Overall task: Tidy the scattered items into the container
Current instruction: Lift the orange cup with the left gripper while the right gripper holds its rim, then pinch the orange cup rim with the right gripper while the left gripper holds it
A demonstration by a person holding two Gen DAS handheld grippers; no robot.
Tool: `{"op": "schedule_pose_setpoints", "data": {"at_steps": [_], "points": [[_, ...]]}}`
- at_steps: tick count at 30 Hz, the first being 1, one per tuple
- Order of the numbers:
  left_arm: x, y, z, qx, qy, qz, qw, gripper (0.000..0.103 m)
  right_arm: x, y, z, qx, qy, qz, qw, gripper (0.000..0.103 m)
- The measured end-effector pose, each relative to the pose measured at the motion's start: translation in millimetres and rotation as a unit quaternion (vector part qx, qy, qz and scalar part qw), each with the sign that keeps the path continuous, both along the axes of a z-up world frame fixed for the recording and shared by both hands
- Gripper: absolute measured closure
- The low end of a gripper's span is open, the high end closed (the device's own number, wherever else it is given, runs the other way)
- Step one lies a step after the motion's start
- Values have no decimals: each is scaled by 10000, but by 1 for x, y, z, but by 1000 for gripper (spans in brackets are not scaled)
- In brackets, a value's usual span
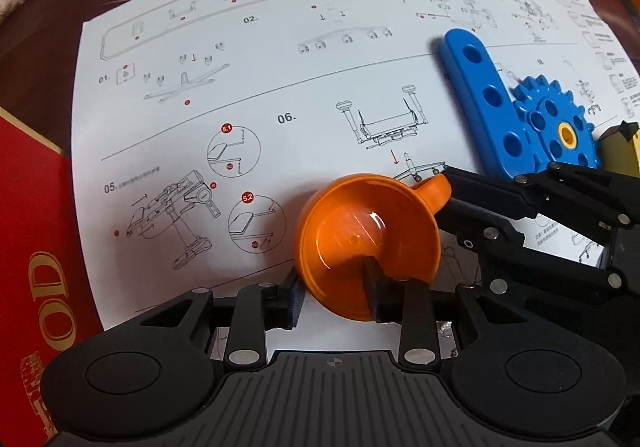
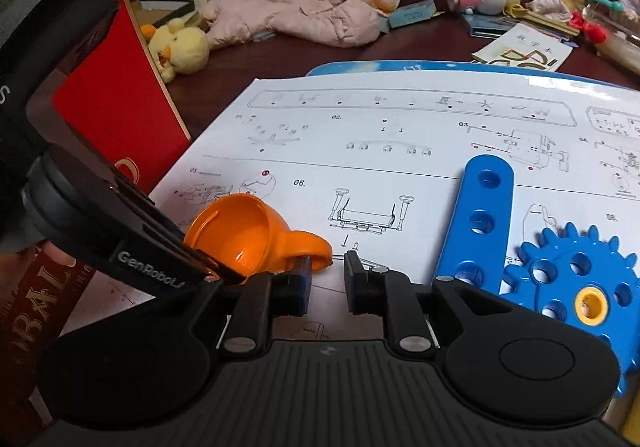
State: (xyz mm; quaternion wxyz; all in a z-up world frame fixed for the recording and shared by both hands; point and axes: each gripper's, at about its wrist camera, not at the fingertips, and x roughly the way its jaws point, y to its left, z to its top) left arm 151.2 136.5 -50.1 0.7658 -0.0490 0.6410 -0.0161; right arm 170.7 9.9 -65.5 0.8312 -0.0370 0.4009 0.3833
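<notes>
An orange toy cup [image 1: 366, 235] lies tilted on a white instruction sheet [image 1: 280, 95]. My left gripper [image 1: 334, 297] straddles its rim, one finger [image 1: 374, 293] inside the cup and one outside, shut on it. My right gripper [image 2: 326, 283] is open at the cup's handle [image 2: 310, 243]; its left finger [image 2: 298, 287] touches the handle. In the left wrist view the right gripper [image 1: 446, 187] reaches in from the right at the handle. A blue perforated bar [image 2: 480, 215] and a blue gear with a yellow hub [image 2: 580, 287] lie to the right.
A red box [image 2: 116, 99] stands at the left edge of the sheet. A blue tray [image 2: 360, 67] lies under the sheet. A pink garment [image 2: 312, 11], a yellow plush duck [image 2: 180, 47], toys and booklets [image 2: 524, 51] lie on the dark surface behind.
</notes>
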Motion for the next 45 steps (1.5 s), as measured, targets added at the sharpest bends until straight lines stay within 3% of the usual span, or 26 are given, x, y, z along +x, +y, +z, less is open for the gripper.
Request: {"op": "schedule_pose_setpoints", "data": {"at_steps": [7,8,10,13,18,24,27,32,34,36,38,40,43,45], "points": [[-3,-11,1,197,-110,27,9997,76,0,3,5,-95,161,-26,9998,89],[-4,-12,2,194,-122,41,9997,82,-2,2,5,-116,132,-22,9998,89],[-8,-10,4,85,-135,79,9998,85,-5,-3,8,-144,69,38,9999,89],[-16,-9,8,-135,-197,-2,9997,86,-11,-8,12,-193,-155,232,9994,89],[-24,-16,5,-49,-67,-314,9995,85,-21,-11,11,-371,-229,714,9965,88],[-28,-33,3,140,-54,-748,9971,85,-35,-15,14,-867,-517,1322,9861,84],[-24,-36,0,250,-11,-824,9963,84,-40,-16,17,-1036,-714,1526,9802,74],[-18,-40,0,351,14,-1072,9936,82,-41,-10,17,-1385,-1114,1970,9642,73],[-16,-40,1,357,26,-1041,9939,80,-38,-7,16,-1463,-1165,2140,9588,73],[-15,-40,1,365,11,-977,9946,77,-36,-5,17,-1511,-1177,2352,9529,81],[-13,-40,1,378,-31,-848,9957,65,-38,-2,17,-1579,-1206,2557,9461,84],[-11,-38,2,401,-94,-627,9972,65,-40,0,18,-1576,-1193,2718,9418,86],[-9,-32,2,390,-181,-221,9988,68,-41,0,20,-1392,-823,2749,9478,88],[-12,-34,3,455,-274,-200,9984,71,-41,0,21,-1277,-578,2696,9527,88]]}}
